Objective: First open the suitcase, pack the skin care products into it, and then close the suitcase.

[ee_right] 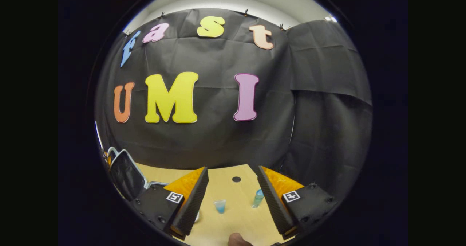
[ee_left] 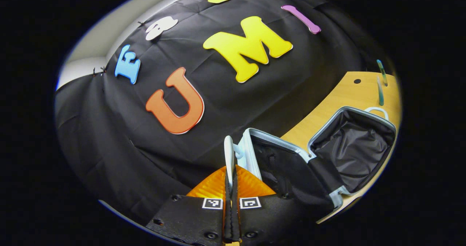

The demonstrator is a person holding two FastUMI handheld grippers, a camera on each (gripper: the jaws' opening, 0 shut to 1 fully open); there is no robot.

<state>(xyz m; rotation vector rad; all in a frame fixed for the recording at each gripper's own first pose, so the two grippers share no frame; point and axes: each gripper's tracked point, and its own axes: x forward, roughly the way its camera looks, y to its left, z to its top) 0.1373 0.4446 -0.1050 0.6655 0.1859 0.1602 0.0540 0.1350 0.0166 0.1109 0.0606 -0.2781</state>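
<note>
- While the left gripper (ee_left: 230,173) pinches the lid's pale handle (ee_left: 229,158), the suitcase (ee_left: 349,147) stands open on the table (ee_left: 349,89), likely held for packing.
- Right gripper (ee_right: 233,198), fingers spread and empty, faces two small bluish containers (ee_right: 220,206), probably the skin care products.

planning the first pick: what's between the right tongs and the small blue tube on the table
Nothing: in the right gripper view the open right tongs frame bare wooden table, with the small blue tube standing in that gap and a blue bottle beside it.
</note>
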